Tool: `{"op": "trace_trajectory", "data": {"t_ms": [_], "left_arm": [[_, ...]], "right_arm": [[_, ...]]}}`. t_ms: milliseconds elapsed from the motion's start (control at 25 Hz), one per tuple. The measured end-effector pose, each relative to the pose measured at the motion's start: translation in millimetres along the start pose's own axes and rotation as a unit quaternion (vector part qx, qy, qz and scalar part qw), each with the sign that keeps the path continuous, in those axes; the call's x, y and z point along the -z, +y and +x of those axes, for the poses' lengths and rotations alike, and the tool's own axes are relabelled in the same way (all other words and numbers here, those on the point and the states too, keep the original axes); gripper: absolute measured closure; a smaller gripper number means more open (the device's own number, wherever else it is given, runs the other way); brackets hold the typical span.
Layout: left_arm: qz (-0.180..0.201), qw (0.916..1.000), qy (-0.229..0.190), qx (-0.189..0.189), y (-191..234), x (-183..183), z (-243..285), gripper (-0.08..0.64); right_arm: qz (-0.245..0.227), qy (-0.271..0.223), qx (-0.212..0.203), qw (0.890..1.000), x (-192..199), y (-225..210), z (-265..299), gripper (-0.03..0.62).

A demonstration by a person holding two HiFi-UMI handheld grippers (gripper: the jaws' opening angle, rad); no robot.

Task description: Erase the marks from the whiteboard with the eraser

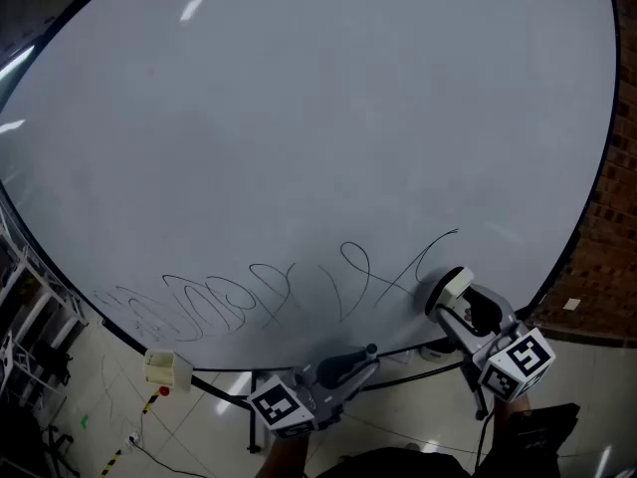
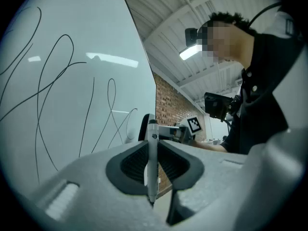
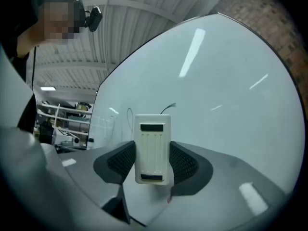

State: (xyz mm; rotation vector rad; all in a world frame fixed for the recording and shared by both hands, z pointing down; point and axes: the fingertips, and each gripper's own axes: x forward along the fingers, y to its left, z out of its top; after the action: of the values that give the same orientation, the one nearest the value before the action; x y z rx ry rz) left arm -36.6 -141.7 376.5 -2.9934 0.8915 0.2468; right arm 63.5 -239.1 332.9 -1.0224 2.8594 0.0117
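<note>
The right gripper (image 1: 466,307) pinches the eraser (image 1: 453,287) at 5 o'clock on the whiteboard (image 1: 318,118), beside the rightmost scribbles (image 1: 249,302). The left gripper (image 1: 343,368) is clamped on a marker (image 2: 152,162). Erasing seems about to start: press flat, then sweep toward 9 o'clock.

Left gripper (image 1: 360,358): pale grey moulded shell, at 6 o'clock in the head view.
Right gripper (image 1: 450,305): grey shell with black parts, at 5 o'clock.
Left cube (image 1: 276,407): white faces with black square markers.
Right cube (image 1: 522,361): white faces with black square markers.
Fingers (image 3: 120,161): black ribbed pads set in smooth grey housings.
Clothing: black top (image 2: 269,81), at 3 o'clock in the left gripper view.
Headgear: black head camera (image 2: 192,34), at 1 o'clock there.
</note>
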Motion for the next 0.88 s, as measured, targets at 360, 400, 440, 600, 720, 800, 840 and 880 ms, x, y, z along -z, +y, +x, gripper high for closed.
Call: {"op": "trace_trajectory", "data": {"t_ms": [360, 400, 440, 600, 720, 800, 840, 880], "left_arm": [[0.001, 1.0000, -0.001, -0.006, 1, -4, -9, 0.499], [-0.001, 1.0000, -0.003, -0.007, 2, -5, -11, 0.499], [-0.004, 0.9999, -0.005, -0.008, 3, -6, -13, 0.499], [-0.012, 0.9997, -0.019, -0.013, 6, -11, -22, 0.499], [-0.009, 0.9996, -0.014, -0.023, 12, -9, -28, 0.499], [-0.006, 0.9997, -0.006, -0.024, 13, -6, -28, 0.499], [-0.007, 0.9997, -0.005, -0.023, 13, -6, -27, 0.499], [-0.005, 0.9997, -0.003, -0.022, 13, -5, -26, 0.499]], "right_arm": [[-0.087, 0.008, 0.112, 0.990, -82, -44, 11, 0.367], [-0.087, 0.009, 0.117, 0.989, -82, -45, 14, 0.367], [-0.085, 0.009, 0.124, 0.989, -82, -46, 16, 0.367], [-0.081, 0.016, 0.150, 0.985, -84, -46, 21, 0.367], [-0.082, 0.018, 0.161, 0.983, -82, -44, 23, 0.367], [-0.086, 0.025, 0.155, 0.984, -75, -33, 29, 0.368], [-0.091, 0.030, 0.148, 0.984, -69, -26, 33, 0.368], [-0.099, 0.034, 0.145, 0.984, -64, -20, 36, 0.368]]}}
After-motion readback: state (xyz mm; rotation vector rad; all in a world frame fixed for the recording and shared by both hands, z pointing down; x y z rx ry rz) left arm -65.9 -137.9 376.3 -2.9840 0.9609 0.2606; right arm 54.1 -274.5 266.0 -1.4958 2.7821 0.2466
